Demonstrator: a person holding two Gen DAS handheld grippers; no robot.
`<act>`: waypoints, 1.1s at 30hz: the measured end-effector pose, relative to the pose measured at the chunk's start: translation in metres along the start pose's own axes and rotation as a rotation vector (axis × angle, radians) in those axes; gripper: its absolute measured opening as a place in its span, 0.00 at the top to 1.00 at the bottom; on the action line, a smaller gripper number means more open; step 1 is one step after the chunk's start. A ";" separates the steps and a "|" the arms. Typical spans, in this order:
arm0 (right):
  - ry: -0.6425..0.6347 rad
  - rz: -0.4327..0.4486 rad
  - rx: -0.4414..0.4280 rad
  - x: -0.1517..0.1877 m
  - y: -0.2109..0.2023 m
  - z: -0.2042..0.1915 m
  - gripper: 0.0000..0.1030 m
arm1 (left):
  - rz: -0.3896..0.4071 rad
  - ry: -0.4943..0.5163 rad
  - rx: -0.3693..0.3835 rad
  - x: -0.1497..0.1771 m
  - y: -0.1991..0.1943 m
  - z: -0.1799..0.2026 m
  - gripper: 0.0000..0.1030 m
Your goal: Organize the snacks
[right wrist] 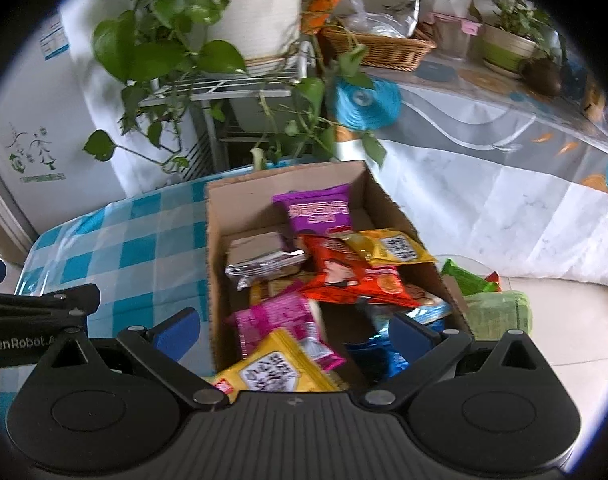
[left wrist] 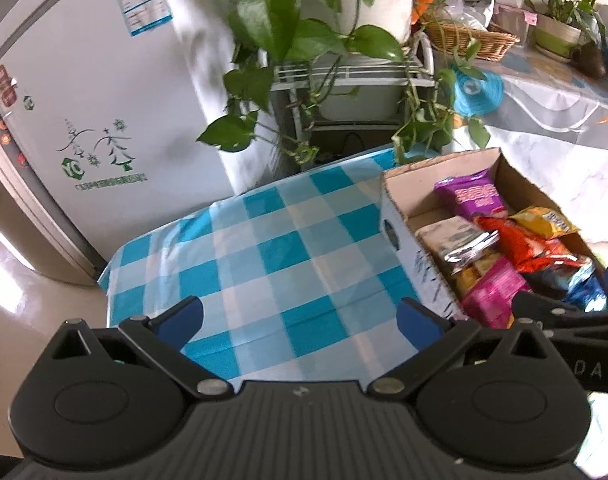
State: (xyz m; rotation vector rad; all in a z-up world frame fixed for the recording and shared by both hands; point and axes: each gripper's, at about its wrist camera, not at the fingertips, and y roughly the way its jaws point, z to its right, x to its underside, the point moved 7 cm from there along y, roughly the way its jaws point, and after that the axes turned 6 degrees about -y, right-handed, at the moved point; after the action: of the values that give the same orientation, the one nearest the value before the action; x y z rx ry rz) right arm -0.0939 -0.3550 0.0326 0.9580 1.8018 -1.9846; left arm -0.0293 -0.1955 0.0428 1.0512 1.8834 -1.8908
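The snack packets are seen piled in the cardboard box (right wrist: 287,200) at the centre of the right wrist view, the yellow packet (right wrist: 275,372) lowest in frame. Both the right gripper (right wrist: 295,332) and left gripper (left wrist: 299,320) are held wide open and empty. The packets are judged light, crinkly and slippery, best pinched at a flat sealed edge.

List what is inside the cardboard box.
The cardboard box holds loose snack packets: a purple packet at the back, a silver packet, an orange-red packet, yellow packets, a pink packet. Anything beneath them, and the box floor, is covered.
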 end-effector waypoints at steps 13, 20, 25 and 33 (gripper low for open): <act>-0.102 0.021 -0.070 0.018 -0.002 -0.077 0.00 | -0.021 -0.027 -0.055 0.021 0.007 -0.086 0.01; -0.127 -0.023 -0.128 0.052 0.000 -0.123 0.00 | -0.064 -0.082 -0.076 0.035 0.025 -0.128 0.01; -0.115 -0.084 -0.090 0.078 0.020 -0.144 0.00 | -0.099 -0.118 -0.056 0.046 0.038 -0.143 0.01; -0.028 -0.030 0.037 0.098 0.045 -0.150 0.00 | -0.124 -0.169 -0.011 0.057 0.045 -0.155 0.01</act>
State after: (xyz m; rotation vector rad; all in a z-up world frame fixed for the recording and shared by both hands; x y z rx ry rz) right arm -0.0967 -0.1981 -0.0643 0.9147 1.7799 -2.0461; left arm 0.0060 -0.0371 -0.0111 0.7604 1.8987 -1.9656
